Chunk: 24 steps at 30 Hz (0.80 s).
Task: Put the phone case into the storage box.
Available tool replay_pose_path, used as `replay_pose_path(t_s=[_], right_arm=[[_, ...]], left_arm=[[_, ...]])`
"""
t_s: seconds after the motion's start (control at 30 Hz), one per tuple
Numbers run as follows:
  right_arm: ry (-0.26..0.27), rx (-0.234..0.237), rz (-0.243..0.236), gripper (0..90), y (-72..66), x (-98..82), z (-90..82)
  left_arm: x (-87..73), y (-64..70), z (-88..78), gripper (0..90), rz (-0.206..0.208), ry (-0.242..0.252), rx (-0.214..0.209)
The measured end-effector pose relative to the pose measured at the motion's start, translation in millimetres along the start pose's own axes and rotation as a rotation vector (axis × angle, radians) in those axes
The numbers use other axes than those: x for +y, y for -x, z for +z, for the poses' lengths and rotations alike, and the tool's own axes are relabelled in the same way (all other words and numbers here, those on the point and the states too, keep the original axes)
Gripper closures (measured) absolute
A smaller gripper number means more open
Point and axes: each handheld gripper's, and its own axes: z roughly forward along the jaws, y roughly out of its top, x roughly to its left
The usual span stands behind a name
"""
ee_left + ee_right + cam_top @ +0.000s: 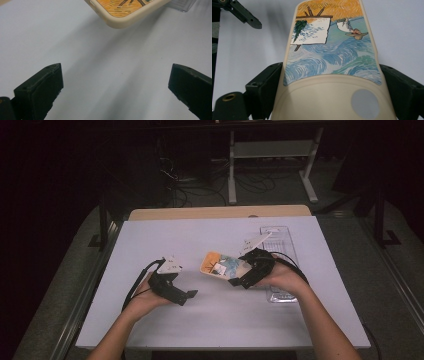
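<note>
A cream phone case (218, 264) with a painted blue and orange picture is held above the white table (215, 315). My right gripper (240, 279) is shut on its camera end; in the right gripper view the case (329, 57) runs away from me between both jaws. My left gripper (185, 296) rests low at the left, open, nothing between its fingers (41, 90). In the left gripper view a corner of the case (125, 12) hangs ahead, apart from the jaws. The left gripper's jaw tip (244, 15) shows in the right gripper view, top left.
A clear plastic tray (282, 245) lies on the table behind and right of the right hand; its edge (183, 5) shows in the left gripper view. A wooden board edge (220, 212) lines the table's far side. Cables and a shelf frame (272, 150) lie on the floor beyond.
</note>
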Motion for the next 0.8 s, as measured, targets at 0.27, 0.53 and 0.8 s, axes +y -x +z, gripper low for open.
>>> replay_pose_path(t_s=[0.27,0.53,0.8], right_arm=[[-0.009,-0.009,0.0,10.2,-0.6,-0.3,0.6],[-0.008,-0.015,0.003,10.2,-1.3,-0.1,1.0],[-0.01,-0.026,0.005,10.3,-0.8,-0.3,1.3]], left_arm=[[-0.3,0.6,0.2,0.0,0.0,0.014,0.024],[1.0,5.5,1.4,0.0,0.074,0.014,0.077],[1.5,10.1,3.1,0.0,0.136,0.019,0.103]])
